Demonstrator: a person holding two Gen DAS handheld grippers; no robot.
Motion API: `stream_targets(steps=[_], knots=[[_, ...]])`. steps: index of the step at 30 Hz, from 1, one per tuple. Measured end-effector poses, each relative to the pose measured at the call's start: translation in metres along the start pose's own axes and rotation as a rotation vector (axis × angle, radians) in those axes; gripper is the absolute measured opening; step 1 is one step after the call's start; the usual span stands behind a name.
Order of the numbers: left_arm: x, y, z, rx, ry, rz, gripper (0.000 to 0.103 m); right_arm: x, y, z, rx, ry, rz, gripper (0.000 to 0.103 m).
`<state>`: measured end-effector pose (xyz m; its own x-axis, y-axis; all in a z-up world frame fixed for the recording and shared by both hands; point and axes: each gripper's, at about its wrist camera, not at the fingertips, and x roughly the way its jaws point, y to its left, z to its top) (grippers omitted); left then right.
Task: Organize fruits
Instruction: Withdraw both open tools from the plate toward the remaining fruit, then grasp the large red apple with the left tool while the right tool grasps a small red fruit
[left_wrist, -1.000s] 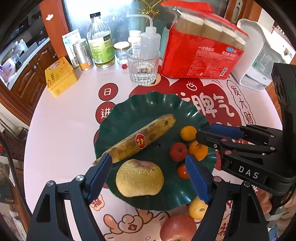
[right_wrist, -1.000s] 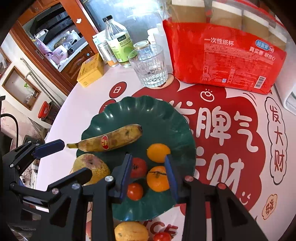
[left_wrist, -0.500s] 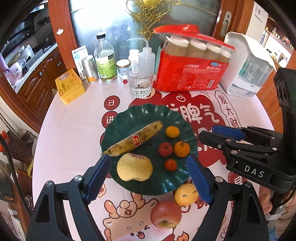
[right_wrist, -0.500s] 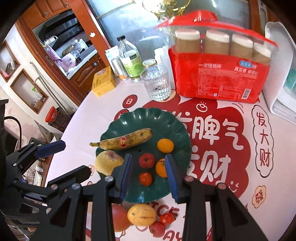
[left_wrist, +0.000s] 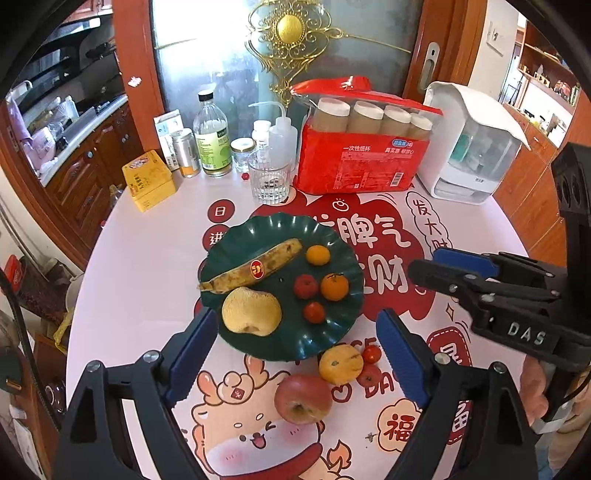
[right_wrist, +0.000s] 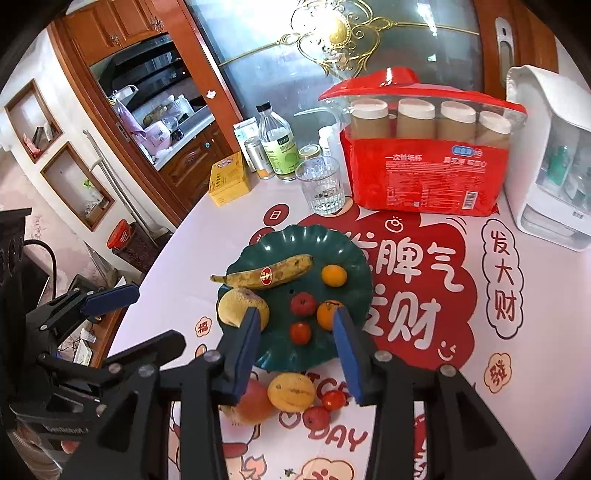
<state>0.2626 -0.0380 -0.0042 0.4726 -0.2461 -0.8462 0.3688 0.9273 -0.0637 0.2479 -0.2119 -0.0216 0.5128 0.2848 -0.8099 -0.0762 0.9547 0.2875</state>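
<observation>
Fruits are sitting partly on the green plate (left_wrist: 325, 236) and partly off it: banana (left_wrist: 255, 269), a big rough yellow pear-like fruit (left_wrist: 251, 310), two oranges (left_wrist: 334, 286) and two small red fruits are lying on the plate, w/ the banana just beside the big fruit. Near the plate's front edge, on the printed tablecloth (left_wrist: 147, 258), an apple (left_wrist: 303, 398), a yellow fruit (left_wrist: 340, 365) and two more small red ones (right_wrist: 333, 399) are waiting, clustered close together. Left gripper (left_wrist: 295, 347) is hanging above the plate's near rim, jaws spread wide and just been opening further, nothing between the pads. Right gripper (right_wrist: 295, 354) is hovering over the plate's front too, jaws apart at a narrower gap, also just been widening, pinching nothing. Step looks like a reset between pickups, approx halfway thru, since four pieces are still lying off the plate. Next move prob calls for dropping one gripper toward the loose cluster; the apple needs wide jaws, so the left gripper seems the better fit, while small red ones suit the right. Fruits are touching or nearly so there, so approach should come straight down to avoid rolling neighbours toward the table edge.
</observation>
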Motion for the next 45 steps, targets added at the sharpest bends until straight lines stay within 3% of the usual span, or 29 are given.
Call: stream_targets(steps=[12, 22, 31, 45], knots=[[-0.008, 0.000, -0.059, -0.097, -0.057, 0.068, 0.090, -0.008, -0.026, -0.058, 0.030, 0.020, -0.013, 0.044], [0.041, 0.015, -0.118, -0.214, 0.070, 0.042, 0.090, 0.025, -0.029, -0.109, -0.025, 0.077, -0.077, 0.044], [0.075, 0.022, -0.131, -0.279, 0.119, 0.018, 0.090, 0.064, -0.010, -0.141, -0.110, 0.117, -0.094, 0.044], [0.114, 0.019, -0.126, -0.310, 0.168, -0.021, 0.090, 0.098, -0.004, -0.149, -0.151, 0.132, -0.093, 0.044]])
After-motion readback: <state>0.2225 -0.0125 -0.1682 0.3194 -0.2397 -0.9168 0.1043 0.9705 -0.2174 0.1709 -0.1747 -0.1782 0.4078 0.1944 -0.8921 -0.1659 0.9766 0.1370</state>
